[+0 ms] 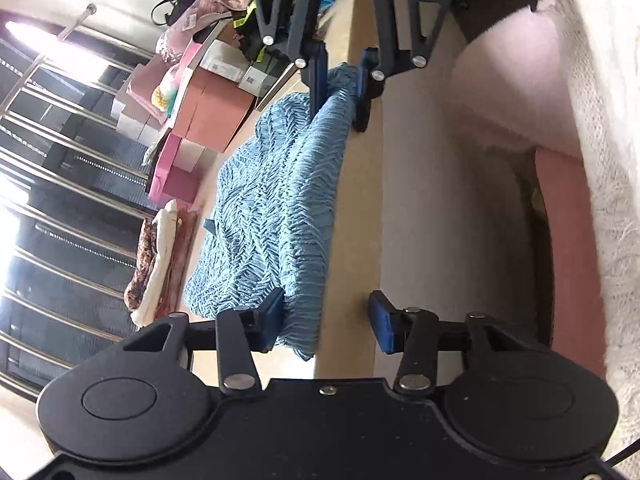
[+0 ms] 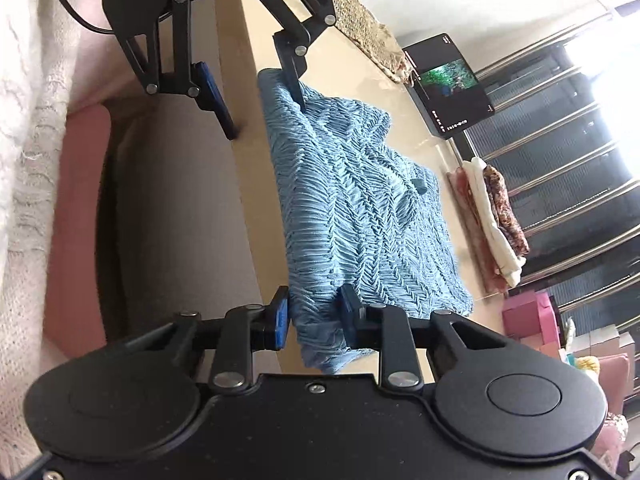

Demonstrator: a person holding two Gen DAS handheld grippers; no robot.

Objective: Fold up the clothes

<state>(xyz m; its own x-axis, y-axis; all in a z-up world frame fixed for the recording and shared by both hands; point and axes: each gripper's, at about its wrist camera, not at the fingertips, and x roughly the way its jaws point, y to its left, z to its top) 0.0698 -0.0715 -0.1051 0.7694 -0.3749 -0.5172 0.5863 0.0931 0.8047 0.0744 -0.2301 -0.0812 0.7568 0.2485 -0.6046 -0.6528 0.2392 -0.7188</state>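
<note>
A blue knitted garment (image 1: 276, 208) lies spread on a beige table (image 1: 356, 216), one edge hanging over the table's side. In the left wrist view my left gripper (image 1: 326, 322) straddles the near corner of that edge. One pad touches the knit and the other stands well clear of it, so the gripper is open. At the far corner my right gripper (image 1: 340, 88) is shut on a bunched fold. The right wrist view confirms this: the right gripper (image 2: 314, 318) pinches the garment (image 2: 360, 200), and the left gripper (image 2: 264, 116) is open over the far corner.
Folded clothes (image 2: 496, 220) are stacked at the table's far side, next to pink boxes (image 1: 208, 112) and metal rails (image 1: 80, 152). A dark screen (image 2: 448, 80) and a woven basket (image 2: 368, 28) sit at one end. A white fluffy sleeve (image 1: 600, 160) is beside the table edge.
</note>
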